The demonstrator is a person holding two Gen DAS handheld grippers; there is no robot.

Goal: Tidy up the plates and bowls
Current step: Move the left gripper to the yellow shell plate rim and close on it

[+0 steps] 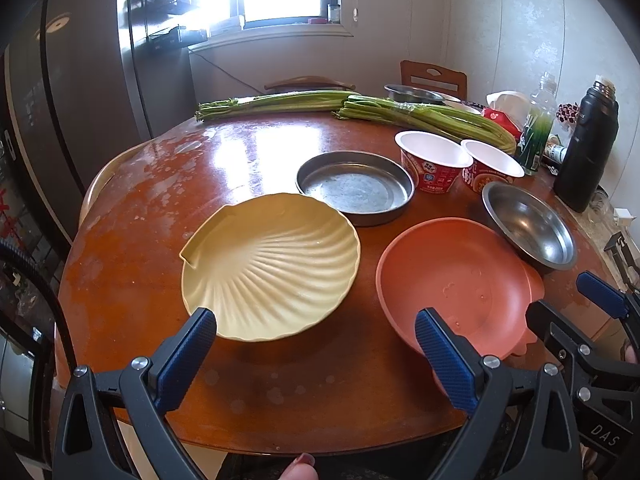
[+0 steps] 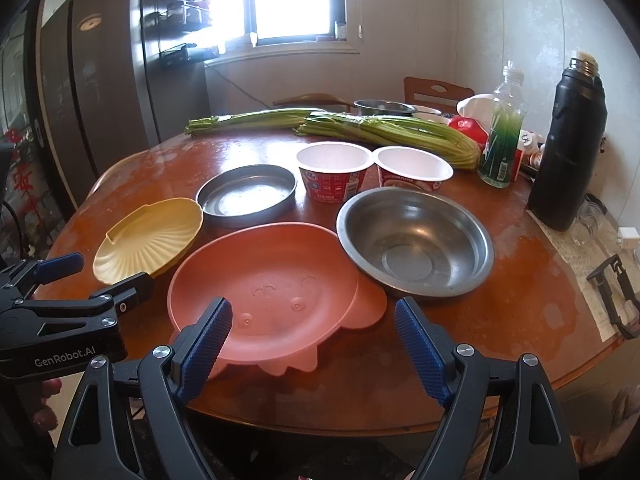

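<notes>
While both grippers hang open at the near table point(image 1: 280, 408) edge, the shell plate point(image 1: 272, 268) and pink plate point(image 2: 264, 292) lie before them. "GenRobot.AI" marks the left gripper point(image 2: 88, 280); steel bowl point(image 2: 416, 240), pan point(image 2: 246, 194), noodle cups point(image 2: 334, 170) and celery point(image 2: 392, 132) lie beyond the right gripper point(image 2: 312, 344).

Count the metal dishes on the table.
3: a flat round pan mid-table, a steel bowl right of the pink plate, and another bowl behind the celery, partly hidden.
</notes>
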